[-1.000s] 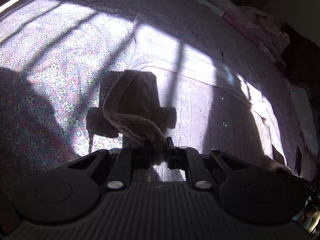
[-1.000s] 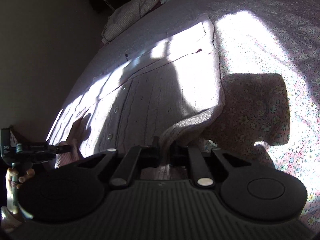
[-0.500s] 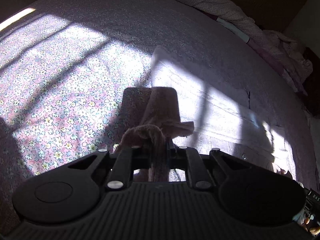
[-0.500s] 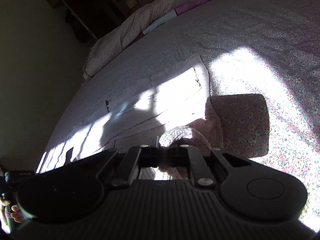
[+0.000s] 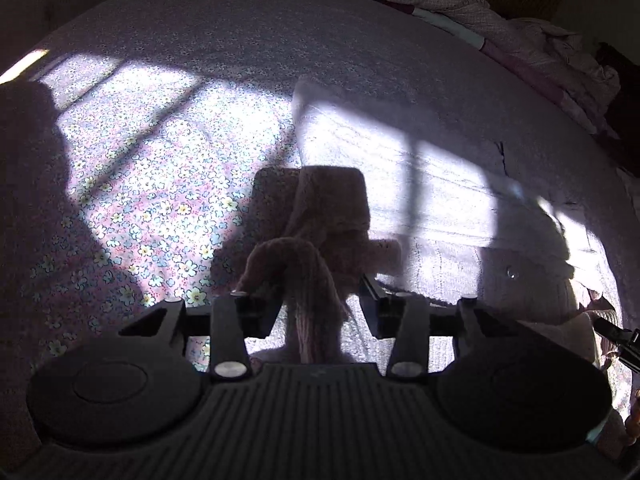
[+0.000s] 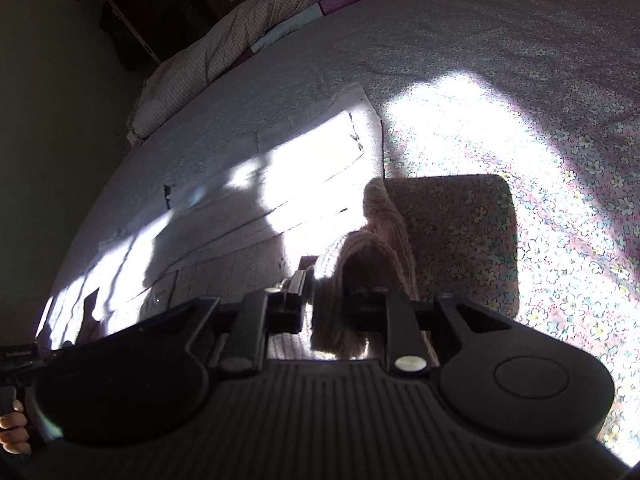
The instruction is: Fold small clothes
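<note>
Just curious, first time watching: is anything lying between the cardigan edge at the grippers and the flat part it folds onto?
Nothing visible does. The flat part carries only shadows. The edge sits loose between the fingers of the open left gripper and right gripper.

Since 1.0 s ago: left gripper [image 5: 320, 304] jaws now spread apart, knit cardigan [image 5: 316, 300] edge loose between them. Right gripper [image 6: 328, 306] jaws also parted; fold bunched at lower centre of frame.
</note>
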Demonstrator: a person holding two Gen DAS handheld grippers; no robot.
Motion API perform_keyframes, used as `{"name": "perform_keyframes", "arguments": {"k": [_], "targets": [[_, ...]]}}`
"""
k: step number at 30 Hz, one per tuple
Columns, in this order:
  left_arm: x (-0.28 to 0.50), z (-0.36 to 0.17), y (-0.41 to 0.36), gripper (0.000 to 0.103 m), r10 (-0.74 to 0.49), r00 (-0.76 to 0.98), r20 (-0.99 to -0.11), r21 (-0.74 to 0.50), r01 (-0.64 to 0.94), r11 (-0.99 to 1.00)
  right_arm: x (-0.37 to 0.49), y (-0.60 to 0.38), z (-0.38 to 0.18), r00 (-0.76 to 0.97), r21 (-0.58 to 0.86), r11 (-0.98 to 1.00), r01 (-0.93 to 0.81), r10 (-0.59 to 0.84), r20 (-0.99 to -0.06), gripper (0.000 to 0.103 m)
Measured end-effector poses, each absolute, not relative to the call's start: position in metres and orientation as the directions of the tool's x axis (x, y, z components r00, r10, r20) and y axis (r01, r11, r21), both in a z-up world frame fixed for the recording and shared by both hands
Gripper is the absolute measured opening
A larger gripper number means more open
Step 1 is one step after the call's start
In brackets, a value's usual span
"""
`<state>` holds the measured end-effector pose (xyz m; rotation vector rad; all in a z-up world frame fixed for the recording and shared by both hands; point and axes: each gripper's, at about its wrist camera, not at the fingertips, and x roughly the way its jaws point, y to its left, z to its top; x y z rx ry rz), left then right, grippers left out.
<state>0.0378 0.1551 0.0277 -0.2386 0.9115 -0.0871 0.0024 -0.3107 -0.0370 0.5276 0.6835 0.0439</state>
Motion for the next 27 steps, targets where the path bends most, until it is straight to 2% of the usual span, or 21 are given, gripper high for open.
{"name": "perform_keyframes", "arguments": {"k": [1, 4, 7, 11, 13, 15, 18, 22, 26, 27], "targets": [[0.032, 0.032, 0.154, 0.068, -0.168, 0.622, -0.765, -0.221, -0.009, 0.975, -0.001, -0.31, -0.033, 0.775, 0.467, 0.876, 0.118, 0.213, -0.595, 0.033], [0.011, 0.045, 0.147, 0.074, -0.145, 0.644, -0.751, -0.153, 0.043, 0.987, -0.012, -0.304, -0.023, 0.769, 0.397, 0.914, 0.083, 0.194, -0.609, 0.041], [-0.003, 0.056, 0.142, 0.075, -0.135, 0.659, -0.74, -0.111, 0.079, 0.991, -0.028, -0.294, -0.011, 0.78, 0.31, 0.95, 0.035, 0.169, -0.603, 0.052], [-0.019, 0.065, 0.136, 0.076, -0.135, 0.679, -0.721, -0.079, 0.114, 0.99, -0.048, -0.277, 0.003, 0.803, 0.185, 0.982, -0.038, 0.141, -0.579, 0.054], [-0.024, 0.069, 0.13, 0.076, -0.142, 0.685, -0.715, -0.058, 0.143, 0.988, -0.056, -0.264, 0.007, 0.81, 0.107, 0.99, -0.091, 0.137, -0.57, 0.061], [-0.028, 0.072, 0.121, 0.076, -0.158, 0.681, -0.715, -0.03, 0.196, 0.98, -0.06, -0.251, 0.009, 0.813, 0.033, 0.99, -0.14, 0.134, -0.567, 0.065], [-0.031, 0.071, 0.106, 0.076, -0.175, 0.676, -0.716, 0.009, 0.258, 0.966, -0.061, -0.228, 0.008, 0.808, -0.093, 0.972, -0.217, 0.125, -0.575, 0.065], [-0.031, 0.061, 0.087, 0.077, -0.176, 0.656, -0.734, 0.045, 0.305, 0.951, -0.056, -0.208, 0.002, 0.791, -0.164, 0.945, -0.284, 0.134, -0.597, 0.065], [-0.032, 0.054, 0.069, 0.091, -0.194, 0.653, -0.732, 0.075, 0.361, 0.93, -0.052, -0.19, -0.002, 0.78, -0.233, 0.912, -0.339, 0.134, -0.612, 0.065], [-0.033, 0.052, 0.062, 0.092, -0.199, 0.657, -0.727, 0.096, 0.384, 0.918, -0.051, -0.185, -0.003, 0.78, -0.263, 0.899, -0.35, 0.125, -0.613, 0.065]]}}
